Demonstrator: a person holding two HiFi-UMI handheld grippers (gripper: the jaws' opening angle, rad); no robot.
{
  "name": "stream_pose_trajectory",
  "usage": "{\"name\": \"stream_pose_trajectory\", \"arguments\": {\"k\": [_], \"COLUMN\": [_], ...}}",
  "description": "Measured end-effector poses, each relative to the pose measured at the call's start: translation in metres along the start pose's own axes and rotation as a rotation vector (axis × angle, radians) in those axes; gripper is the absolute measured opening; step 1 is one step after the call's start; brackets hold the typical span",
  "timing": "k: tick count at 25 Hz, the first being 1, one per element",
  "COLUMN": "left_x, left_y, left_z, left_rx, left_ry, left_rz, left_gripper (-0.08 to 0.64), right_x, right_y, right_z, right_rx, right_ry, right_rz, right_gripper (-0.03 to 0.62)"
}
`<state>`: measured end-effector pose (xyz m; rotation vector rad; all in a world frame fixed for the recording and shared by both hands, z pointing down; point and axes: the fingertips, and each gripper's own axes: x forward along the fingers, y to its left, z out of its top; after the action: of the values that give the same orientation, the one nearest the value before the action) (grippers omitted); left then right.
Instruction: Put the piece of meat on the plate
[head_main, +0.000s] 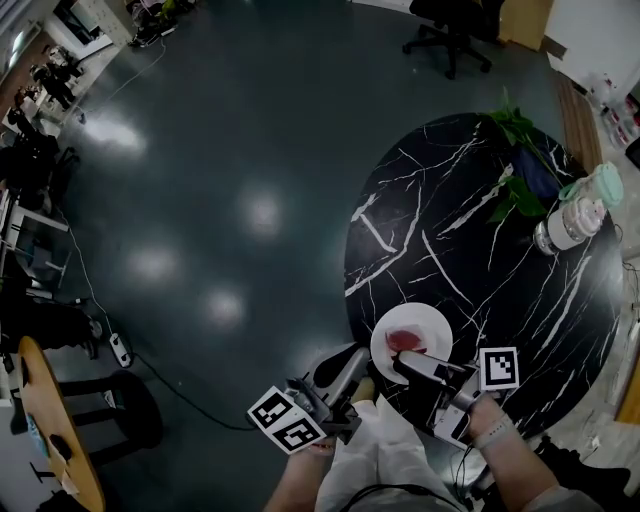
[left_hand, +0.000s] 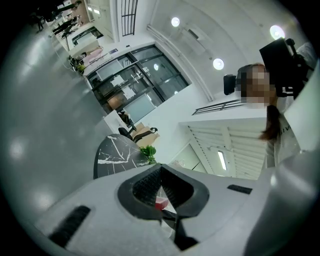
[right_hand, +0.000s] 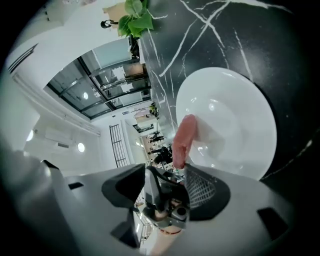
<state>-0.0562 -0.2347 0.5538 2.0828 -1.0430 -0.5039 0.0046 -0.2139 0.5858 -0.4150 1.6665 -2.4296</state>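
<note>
Head view, meat: the piece of meat (head_main: 405, 340) lies on the white plate (head_main: 436, 324).
Head view, edges: the plate sits close to the near rim of the round black table (head_main: 450, 230). A plant (head_main: 518, 130) and jars (head_main: 578, 212) stand at the far rim, with a broad stretch of tabletop between them and the plate.
Head view, tools: the right gripper (head_main: 398, 358) reaches over the plate's near rim, its tip just beside the meat. The left gripper (head_main: 345, 362) hangs off the table, over the dark floor (head_main: 220, 170).
Left gripper view, jaws: the left gripper (left_hand: 167, 200) has its pads pressed together and holds nothing. A red sliver of meat (left_hand: 160, 202) shows past them.
Left gripper view, only here: the table (left_hand: 112, 152) edge-on, the plant (left_hand: 148, 152), and an office chair (left_hand: 132, 132) behind.
Right gripper view, jaws: the right gripper (right_hand: 165, 185) is spread wide. A grey part in the gap is too unclear to name.
Right gripper view, only here: the meat (right_hand: 184, 137) leans on the inner slope of the plate (right_hand: 240, 125), its near end at one jaw's tip. Whether they touch is unclear.
</note>
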Motion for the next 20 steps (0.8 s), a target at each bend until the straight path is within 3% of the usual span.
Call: {"name": "stream_pose_trajectory", "arguments": {"k": [6, 10, 13, 18, 20], "left_x": [-0.001, 0.001, 0.004, 0.003, 0.003], "left_y": [-0.003, -0.014, -0.030, -0.066, -0.078], "left_z": [0.000, 0.004, 0.011, 0.024, 0.027], "left_rx": [0.005, 0.012, 0.024, 0.055, 0.072], "left_ry": [0.006, 0.012, 0.019, 0.045, 0.059], "left_rz": [-0.010, -0.027, -0.049, -0.088, -0.107], "left_gripper": [0.009, 0.008, 0.008, 0.008, 0.008], "right_x": [-0.012, -0.018, -0.022, -0.036, -0.041], "right_y": [0.011, 0.033, 0.050, 0.081, 0.088], "right_z": [-0.008, -0.012, -0.015, -0.036, -0.044], "right_rx": [0.009, -0.062, -0.173, -0.442, -0.554], "right_ry": [-0.029, -0.042, -0.052, -0.046, -0.045], "right_rz": [0.049, 0.081, 0.073, 0.016, -0.021], "right_gripper": [0.232, 0.232, 0.230, 0.224, 0.169]}}
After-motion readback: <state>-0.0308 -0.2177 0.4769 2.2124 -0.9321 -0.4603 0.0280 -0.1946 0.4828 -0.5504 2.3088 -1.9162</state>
